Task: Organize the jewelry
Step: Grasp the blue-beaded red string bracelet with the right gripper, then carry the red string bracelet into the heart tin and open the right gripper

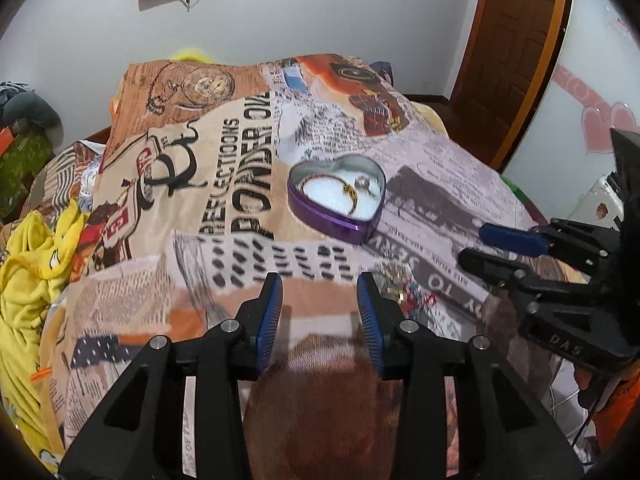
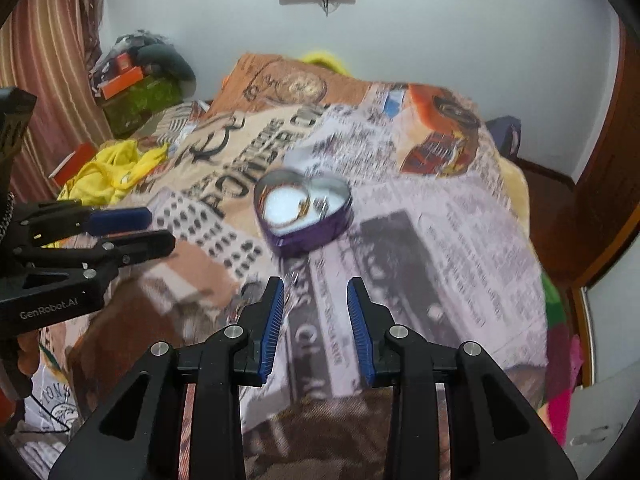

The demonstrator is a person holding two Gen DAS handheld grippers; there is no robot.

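Left wrist: bangle (image 1: 334, 190) inside heart tin (image 1: 332, 220)

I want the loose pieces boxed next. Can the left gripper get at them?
Probably yes: the left gripper is open and empty, and the loose jewelry lies uncovered beside its right fingertip.

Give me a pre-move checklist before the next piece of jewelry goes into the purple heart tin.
1. Purple heart-shaped metal tin lidless, upright on the printed newspaper-pattern bedspread: ok.
2. Room left on the tin's white lining beside the gold bangle and the ring: ok.
3. Left gripper open, nothing between its blue pads: ok.
4. Right gripper open and empty: ok.
5. Loose jewelry pile on the bedspread by the left gripper's tip, within view: ok.
6. Which piece lies on top of that pile: cannot tell, blurred.
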